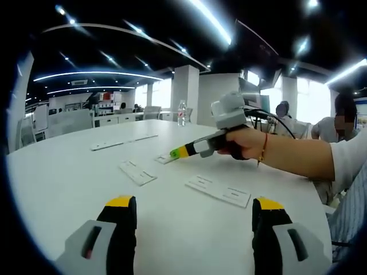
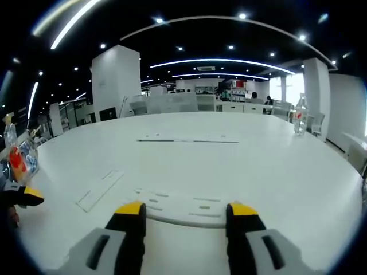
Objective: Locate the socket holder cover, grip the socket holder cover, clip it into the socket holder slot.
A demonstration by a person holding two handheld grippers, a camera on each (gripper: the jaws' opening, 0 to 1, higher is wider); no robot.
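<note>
Several flat white socket holder parts lie on the white table. In the right gripper view one white part lies flat just ahead of my right gripper, whose yellow-tipped jaws stand open to either side of its near edge. The left gripper view shows that right gripper, held by a hand, with its tip low over a small white part. My left gripper is open and holds nothing, hovering near the table's front. Two more white parts lie ahead of it.
Long white strips lie farther back on the table. A thin outlined plate sits left of the right gripper. A water bottle stands at the far edge. People sit at the right. My left gripper's tip shows at the left.
</note>
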